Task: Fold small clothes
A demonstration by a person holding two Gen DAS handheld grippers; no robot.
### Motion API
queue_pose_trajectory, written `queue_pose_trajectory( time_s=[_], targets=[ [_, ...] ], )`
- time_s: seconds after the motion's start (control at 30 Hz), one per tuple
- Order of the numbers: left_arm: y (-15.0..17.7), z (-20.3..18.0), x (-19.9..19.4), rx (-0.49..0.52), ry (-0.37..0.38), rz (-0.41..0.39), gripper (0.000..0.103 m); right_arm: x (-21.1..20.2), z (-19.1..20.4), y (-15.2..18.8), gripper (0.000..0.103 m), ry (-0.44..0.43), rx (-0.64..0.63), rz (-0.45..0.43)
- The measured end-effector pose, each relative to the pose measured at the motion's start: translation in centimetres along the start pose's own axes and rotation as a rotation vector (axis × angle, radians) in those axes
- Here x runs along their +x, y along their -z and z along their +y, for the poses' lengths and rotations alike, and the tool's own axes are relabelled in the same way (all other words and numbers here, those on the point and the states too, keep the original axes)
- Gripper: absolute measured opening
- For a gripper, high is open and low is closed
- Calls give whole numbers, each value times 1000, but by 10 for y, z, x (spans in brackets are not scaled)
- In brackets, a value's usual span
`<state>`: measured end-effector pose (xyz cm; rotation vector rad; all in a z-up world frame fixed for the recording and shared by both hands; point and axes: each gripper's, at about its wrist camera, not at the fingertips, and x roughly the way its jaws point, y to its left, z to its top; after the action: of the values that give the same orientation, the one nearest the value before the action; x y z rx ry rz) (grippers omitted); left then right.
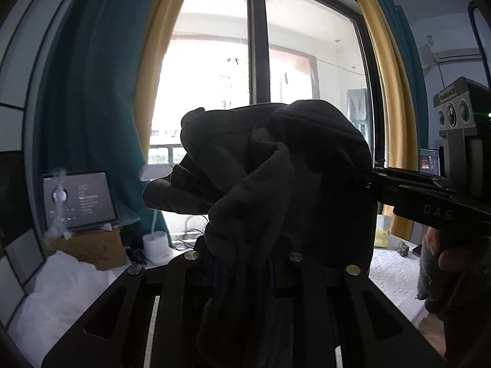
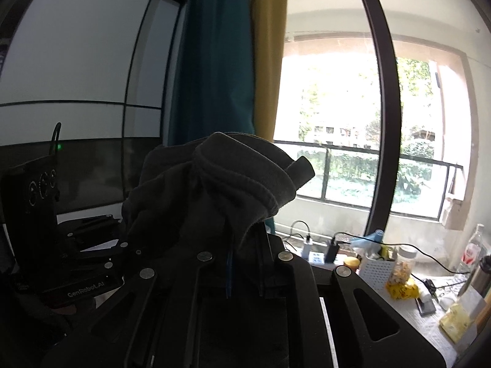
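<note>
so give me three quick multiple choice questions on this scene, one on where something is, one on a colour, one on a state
1. Where is the dark garment?
A. flat on the table
B. held up in the air in front of the window
C. in a basket

2. What colours are the curtains beside the window?
A. teal and yellow
B. red and white
C. all grey

3. What is the left gripper doing?
A. hanging open with nothing in it
B. shut on the dark garment
C. resting on the tablet

Answers: 1 B, the cloth hangs bunched against the bright glass, off any surface. 2 A, a teal panel sits next to a yellow one. 3 B, fabric runs down between its fingers.
</note>
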<state>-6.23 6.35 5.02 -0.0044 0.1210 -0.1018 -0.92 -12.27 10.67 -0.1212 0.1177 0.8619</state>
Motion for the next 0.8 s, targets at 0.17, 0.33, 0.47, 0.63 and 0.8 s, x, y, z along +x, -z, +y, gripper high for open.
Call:
queue_pose_trajectory(
  time_s=[0.17, 0.33, 0.47, 0.63, 0.8],
  targets=[
    [1, 23, -12, -18, -30, -9, 20, 16, 20, -8, 12, -46, -18, 3],
    [11, 50, -27, -57, -76, -11, 20, 33, 45, -12, 12, -92, -34, 15],
    [17, 69, -37, -66, -96, -9, 20, 41, 69, -14, 12, -122, -37, 12],
    [24, 95, -48, -69, -121, 9, 20, 52, 92, -10, 12, -161, -51, 37],
    [31, 109, -48, -57, -127, 24, 20, 67, 103, -4, 12, -174, -57, 76]
  ],
)
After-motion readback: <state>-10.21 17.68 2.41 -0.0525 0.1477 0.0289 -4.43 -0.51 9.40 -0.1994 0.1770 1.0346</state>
